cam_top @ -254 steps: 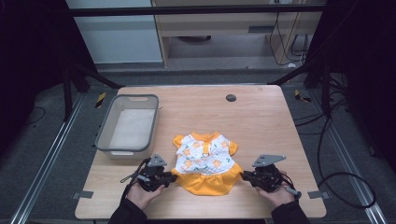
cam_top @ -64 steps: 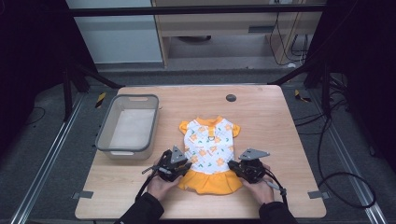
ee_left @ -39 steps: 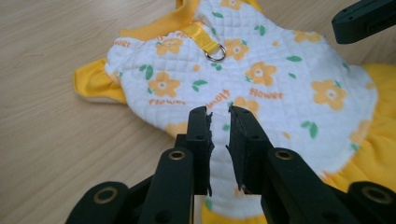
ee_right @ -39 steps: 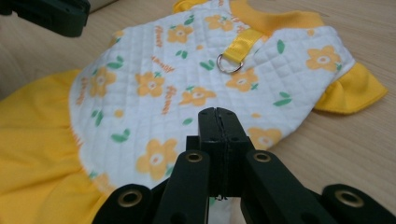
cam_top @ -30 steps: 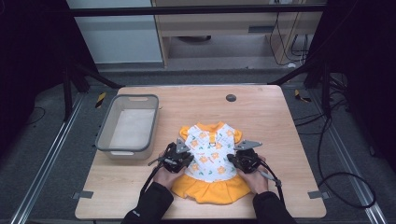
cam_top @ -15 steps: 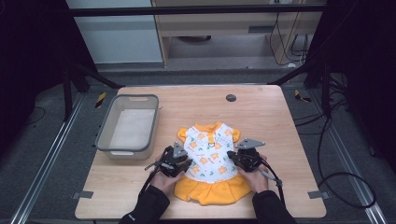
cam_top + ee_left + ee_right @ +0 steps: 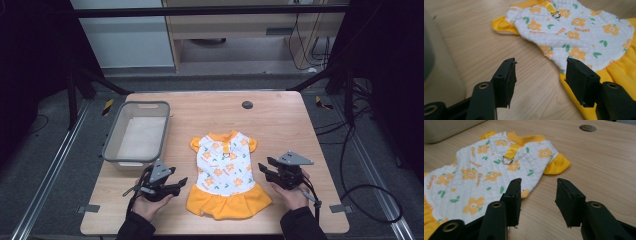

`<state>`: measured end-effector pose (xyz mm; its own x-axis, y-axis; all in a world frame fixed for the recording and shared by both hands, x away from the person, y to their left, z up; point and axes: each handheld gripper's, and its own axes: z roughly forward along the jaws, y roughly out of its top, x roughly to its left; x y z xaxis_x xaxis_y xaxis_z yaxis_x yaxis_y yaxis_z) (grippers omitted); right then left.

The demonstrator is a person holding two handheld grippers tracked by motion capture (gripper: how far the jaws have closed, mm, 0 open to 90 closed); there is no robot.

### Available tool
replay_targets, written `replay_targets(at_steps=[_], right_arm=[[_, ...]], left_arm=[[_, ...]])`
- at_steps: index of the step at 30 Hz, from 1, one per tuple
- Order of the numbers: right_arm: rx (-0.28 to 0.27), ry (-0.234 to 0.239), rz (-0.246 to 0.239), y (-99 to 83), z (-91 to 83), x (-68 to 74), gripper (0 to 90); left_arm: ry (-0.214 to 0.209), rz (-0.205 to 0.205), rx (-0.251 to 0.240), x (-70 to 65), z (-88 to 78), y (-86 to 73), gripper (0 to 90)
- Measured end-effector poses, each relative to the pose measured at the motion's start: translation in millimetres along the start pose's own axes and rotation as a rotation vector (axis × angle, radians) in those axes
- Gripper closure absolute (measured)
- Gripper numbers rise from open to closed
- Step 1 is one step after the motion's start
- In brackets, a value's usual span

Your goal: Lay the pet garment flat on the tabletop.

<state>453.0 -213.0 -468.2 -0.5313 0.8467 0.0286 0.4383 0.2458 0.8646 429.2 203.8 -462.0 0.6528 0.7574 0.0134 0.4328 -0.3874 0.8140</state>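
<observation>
A small white quilted dress [image 7: 225, 170] with orange flowers, yellow sleeves and a yellow skirt lies flat on the wooden table [image 7: 285, 125], collar pointing away from me. My left gripper [image 7: 181, 183] rests on the table just left of the skirt, open and holding nothing. In the left gripper view the dress [image 7: 584, 32] lies beyond and to the right of the open left gripper [image 7: 540, 67]. My right gripper [image 7: 264, 168] sits off the dress's right edge, also open. The right gripper view has the dress [image 7: 486, 170] to the left of the open right gripper [image 7: 539, 186].
A grey plastic bin [image 7: 140, 135] with nothing in it stands at the table's left, close behind my left hand. A round cable hole [image 7: 246, 104] sits near the far edge. Bare wood stretches right of the dress and behind it.
Both grippers have let go of the dress's sides and drawn outward and back toward me, jaws now open. The dress stays spread flat on the table.
</observation>
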Motion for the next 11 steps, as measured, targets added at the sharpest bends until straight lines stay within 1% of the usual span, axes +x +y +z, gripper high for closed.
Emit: replay_targets(at_steps=[1, 2, 3, 5, 6, 7, 8, 10, 11], right_arm=[[0.002, -0.003, 0.012, -2.8, -2.4, -1.3, 47.7], [0.002, -0.003, 0.012, -2.8, -2.4, -1.3, 47.7], [0.003, -0.018, 0.011, -7.0, -6.1, -3.9, 42.1], [0.01, -0.029, 0.012, -10.1, -9.1, -5.9, 38.7], [0.01, -0.029, 0.012, -10.1, -9.1, -5.9, 38.7], [0.011, -0.035, 0.016, -12.1, -10.6, -7.0, 36.9], [0.017, -0.042, 0.033, -16.6, -13.6, -9.0, 33.1], [0.018, -0.045, 0.032, -18.3, -14.8, -10.1, 31.8], [0.02, -0.062, 0.029, -21.0, -17.8, -12.0, 29.8]], left_arm=[[0.004, -0.008, -0.007, 2.5, -4.3, -3.6, 36.4], [0.004, -0.008, -0.007, 2.5, -4.3, -3.6, 34.9], [0.008, -0.018, -0.002, 6.0, -11.1, -9.1, 33.3], [0.024, -0.031, -0.007, 9.5, -18.4, -15.8, 30.5], [0.024, -0.031, -0.007, 9.5, -18.4, -15.8, 29.1], [0.019, -0.044, -0.008, 12.1, -22.4, -19.6, 29.1], [0.03, -0.054, -0.016, 16.0, -28.7, -25.3, 27.9], [0.037, -0.057, -0.015, 17.9, -31.2, -27.9, 25.9], [0.042, -0.062, -0.016, 20.2, -33.4, -30.5, 24.8]])
